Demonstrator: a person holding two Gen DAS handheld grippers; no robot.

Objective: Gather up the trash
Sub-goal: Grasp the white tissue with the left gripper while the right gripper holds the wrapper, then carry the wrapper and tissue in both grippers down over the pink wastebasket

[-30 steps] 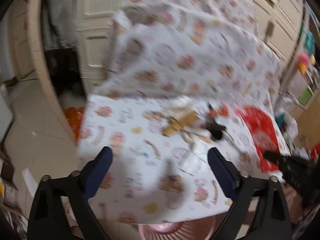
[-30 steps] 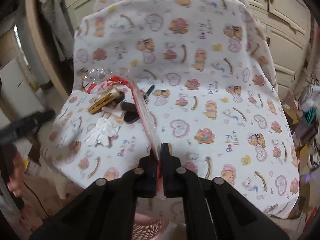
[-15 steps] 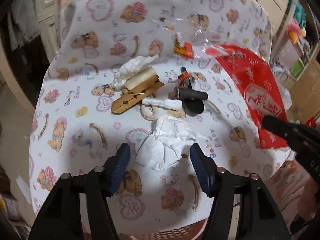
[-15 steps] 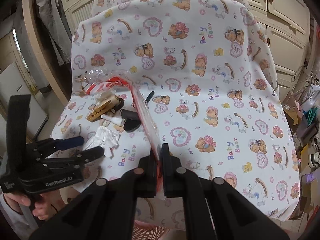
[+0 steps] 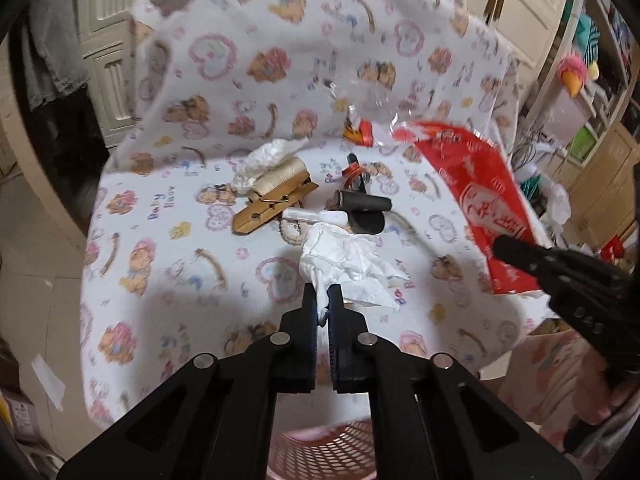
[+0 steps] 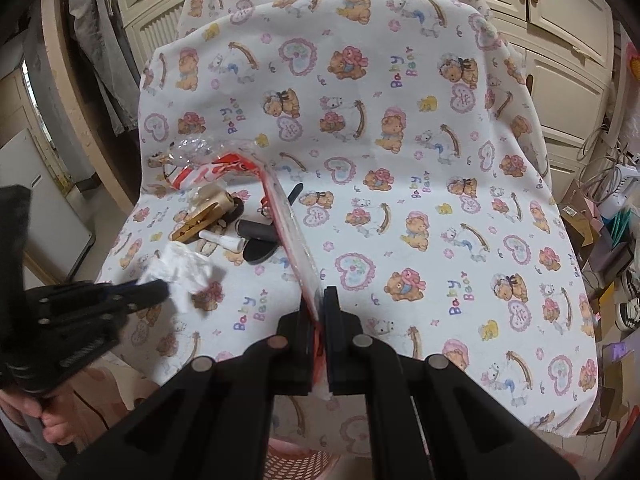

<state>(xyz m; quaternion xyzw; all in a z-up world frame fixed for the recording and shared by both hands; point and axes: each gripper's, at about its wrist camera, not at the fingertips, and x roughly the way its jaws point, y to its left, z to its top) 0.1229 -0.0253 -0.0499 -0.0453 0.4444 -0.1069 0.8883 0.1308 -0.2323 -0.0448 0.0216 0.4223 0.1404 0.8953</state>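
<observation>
My left gripper [image 5: 322, 294] is shut on a crumpled white tissue [image 5: 348, 258] at the front of the bear-print cloth [image 5: 168, 248]; the tissue also shows in the right wrist view [image 6: 182, 268]. My right gripper [image 6: 320, 300] is shut on the near edge of a red and clear plastic bag [image 6: 288, 224], seen flat in the left wrist view [image 5: 480, 196]. Behind the tissue lie a wooden clothespin [image 5: 272, 206], a thread spool [image 5: 280, 174], a second tissue [image 5: 268, 156], a small white tube [image 5: 316, 216] and black pieces [image 5: 364, 208].
A pink mesh basket [image 5: 320, 456] sits on the floor below the cloth's front edge. White cabinet doors [image 6: 560, 32] stand behind the chair. Cluttered shelves and boxes [image 5: 580, 140] are at the right. The cloth's right half [image 6: 460, 220] carries nothing.
My left gripper moved in over the cloth and closed on the white tissue, which now lifts at its near end. My right gripper kept its hold on the bag.
</observation>
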